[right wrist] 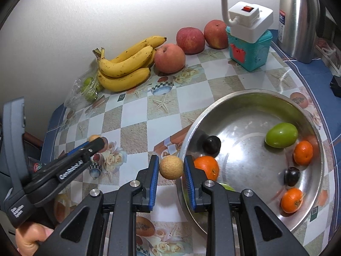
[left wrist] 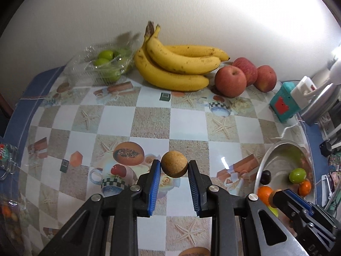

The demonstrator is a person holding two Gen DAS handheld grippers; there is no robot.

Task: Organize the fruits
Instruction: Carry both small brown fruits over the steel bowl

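My left gripper (left wrist: pixel 174 166) is shut on a small tan round fruit (left wrist: pixel 174 164), held above the checked tablecloth. My right gripper (right wrist: pixel 171 167) is shut on a second tan round fruit (right wrist: pixel 171 167) just left of the steel bowl's rim (right wrist: pixel 187 140). The bowl holds a green fruit (right wrist: pixel 281 135), oranges (right wrist: pixel 303 152) and dark plums (right wrist: pixel 211 145). In the left wrist view the right gripper (left wrist: pixel 275 197) shows at lower right over the bowl (left wrist: pixel 262 166). The left gripper (right wrist: pixel 96 144) shows at left in the right wrist view.
Against the wall lie a banana bunch (left wrist: pixel 177 64), three red apples (left wrist: pixel 230 81) and a clear bag of green fruit (left wrist: pixel 106 64). A teal box (right wrist: pixel 249 51) with a white plug adapter (right wrist: pixel 250 21) and a steel kettle (right wrist: pixel 298 19) stand at back right.
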